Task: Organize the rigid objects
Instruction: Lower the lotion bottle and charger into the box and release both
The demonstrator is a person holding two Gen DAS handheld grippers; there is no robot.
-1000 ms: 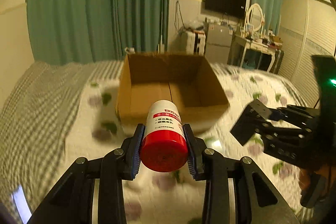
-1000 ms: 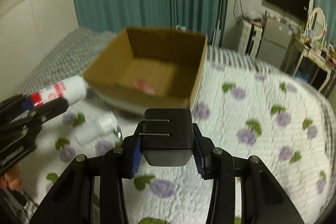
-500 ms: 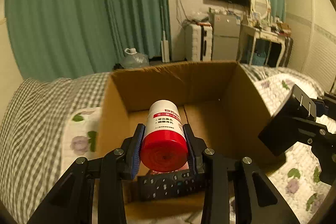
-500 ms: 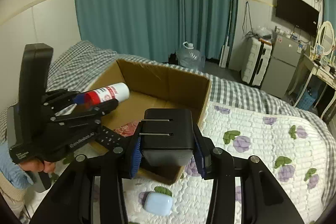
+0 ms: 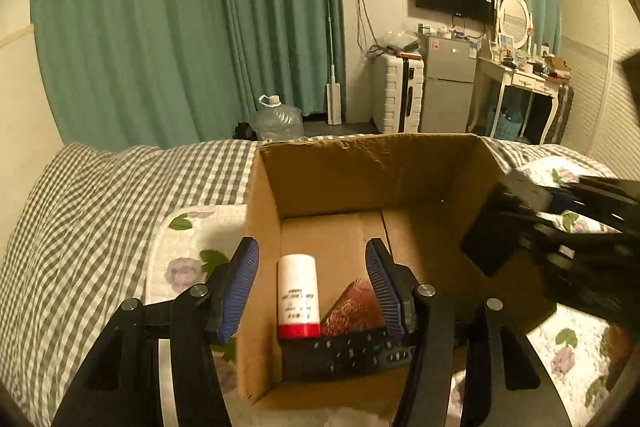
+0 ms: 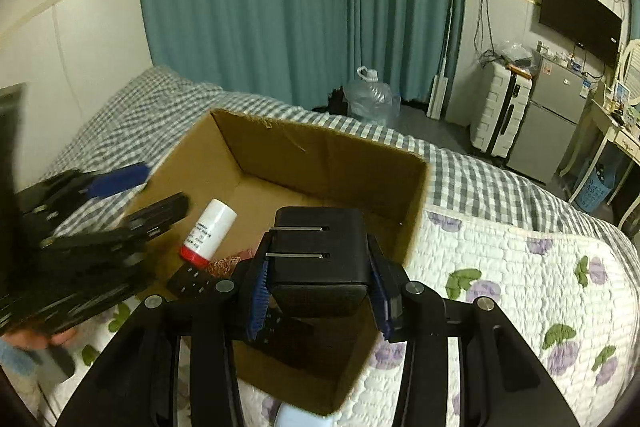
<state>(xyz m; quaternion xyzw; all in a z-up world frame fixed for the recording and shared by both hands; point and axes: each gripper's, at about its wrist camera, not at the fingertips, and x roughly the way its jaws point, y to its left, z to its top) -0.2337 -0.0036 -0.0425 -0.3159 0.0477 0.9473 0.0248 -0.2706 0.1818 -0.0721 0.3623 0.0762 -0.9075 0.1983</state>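
Seen from the left wrist, the left gripper (image 5: 312, 279) hangs over the near edge of an open corrugated cardboard box (image 5: 360, 167), its ribbed blue pads spreading wider with nothing pressed between them. Below, on the box floor, lies a smooth white cylindrical bottle (image 5: 298, 301) with a red cap, its long axis running from the near wall toward the far wall, cap nearest the camera. A red patterned packet (image 5: 352, 307) lies just beside it, and a black remote control (image 5: 348, 349) rests along the box's near wall. From the right wrist, the right gripper (image 6: 320, 291) is clenched on a matte black rectangular power adapter (image 6: 320, 255), prongs facing up, held above the box's near right corner. Inside the box the bottle (image 6: 208, 229) lies slantwise.
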